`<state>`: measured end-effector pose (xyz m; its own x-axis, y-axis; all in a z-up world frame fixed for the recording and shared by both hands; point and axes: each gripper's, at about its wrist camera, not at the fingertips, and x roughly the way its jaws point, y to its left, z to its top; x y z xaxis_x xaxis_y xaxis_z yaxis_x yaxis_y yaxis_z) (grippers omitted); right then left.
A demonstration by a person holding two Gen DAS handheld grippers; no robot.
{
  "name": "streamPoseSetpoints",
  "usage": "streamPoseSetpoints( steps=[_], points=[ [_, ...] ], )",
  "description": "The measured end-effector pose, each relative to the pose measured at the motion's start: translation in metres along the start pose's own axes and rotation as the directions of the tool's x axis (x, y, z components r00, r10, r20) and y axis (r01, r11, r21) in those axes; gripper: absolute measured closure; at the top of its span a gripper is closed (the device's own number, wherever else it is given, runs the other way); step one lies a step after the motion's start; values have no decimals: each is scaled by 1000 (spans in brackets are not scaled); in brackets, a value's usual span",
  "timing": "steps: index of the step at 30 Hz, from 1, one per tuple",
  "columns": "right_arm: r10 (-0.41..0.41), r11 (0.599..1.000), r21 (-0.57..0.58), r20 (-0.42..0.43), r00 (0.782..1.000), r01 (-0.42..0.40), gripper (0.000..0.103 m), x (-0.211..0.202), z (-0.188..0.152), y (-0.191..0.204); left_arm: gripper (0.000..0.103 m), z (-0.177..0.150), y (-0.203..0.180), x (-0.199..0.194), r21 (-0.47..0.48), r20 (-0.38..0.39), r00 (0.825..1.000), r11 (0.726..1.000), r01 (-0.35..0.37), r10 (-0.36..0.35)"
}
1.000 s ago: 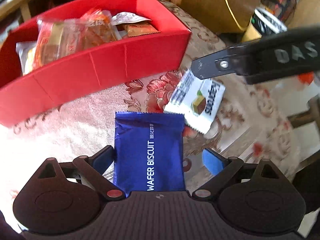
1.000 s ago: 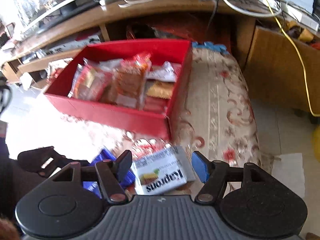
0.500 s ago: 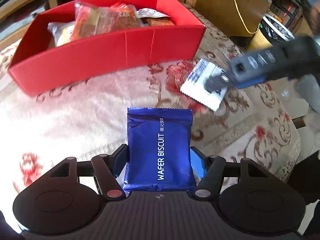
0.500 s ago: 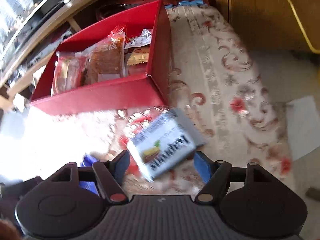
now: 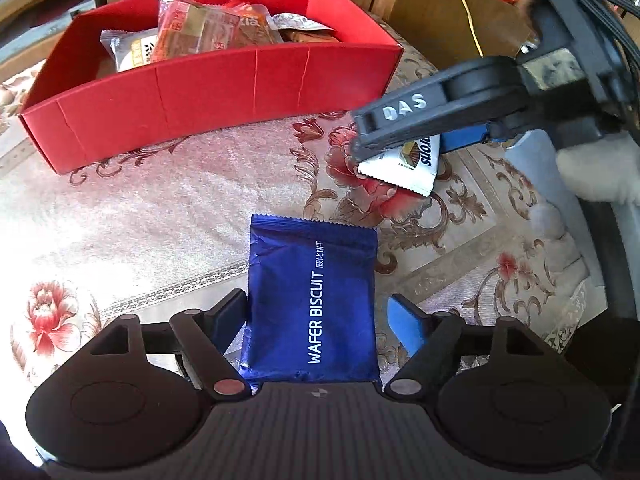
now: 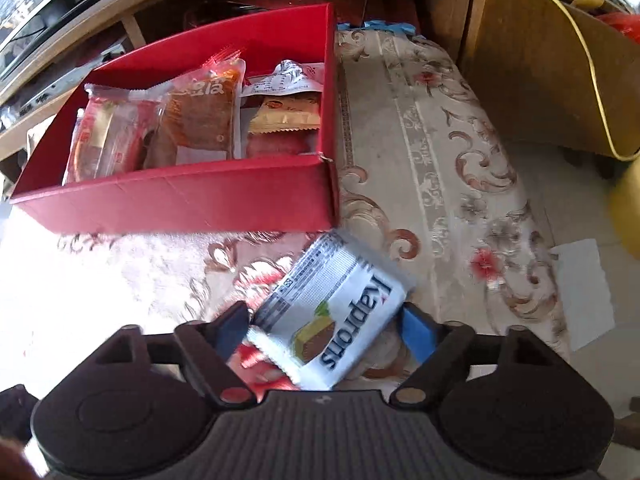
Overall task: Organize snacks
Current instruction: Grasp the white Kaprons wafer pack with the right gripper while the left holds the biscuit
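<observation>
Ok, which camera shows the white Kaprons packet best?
Right wrist: the white Kaprons packet lies unobstructed between its claw's fingers, label readable. Left wrist shows only the packet's lower edge; the right claw's finger covers the rest.

Bare cloth [image 5: 168, 216] before red box [image 5: 200, 96]; box right part packed with snacks [image 6: 192, 120].

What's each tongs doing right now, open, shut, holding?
Left tongs: open around the blue wafer pack; the right pad stands clear of it.
Right tongs: shut on the white Kaprons pack.
</observation>
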<state>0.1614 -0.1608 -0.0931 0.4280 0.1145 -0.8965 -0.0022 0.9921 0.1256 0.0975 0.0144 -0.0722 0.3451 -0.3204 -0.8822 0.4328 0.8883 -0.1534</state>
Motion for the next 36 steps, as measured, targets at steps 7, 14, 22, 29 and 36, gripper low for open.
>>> streamPoseSetpoints(
  steps=[7,14,22,29,36],
  points=[
    [-46,997,-59,-36,998,44,48,-16,-23,-24,18,0,0,-3,8,-9,1000,1000,3,-3],
    [4,995,-104,-3,1000,-5,38,-27,-8,-16,17,3,6,-5,-34,14,1000,999,-9,9],
    [-39,987,-157,-10,999,37,31,-2,1,-8,7,11,-4,11,-12,18,998,998,-62,62],
    [-12,983,-183,-37,999,5,4,6,-7,-7,4,7,-15,16,45,17,994,993,-112,111],
    [6,974,-228,7,1000,-5,49,-12,-19,-6,19,-2,-17,9,12,48,985,986,-166,165]
  ],
)
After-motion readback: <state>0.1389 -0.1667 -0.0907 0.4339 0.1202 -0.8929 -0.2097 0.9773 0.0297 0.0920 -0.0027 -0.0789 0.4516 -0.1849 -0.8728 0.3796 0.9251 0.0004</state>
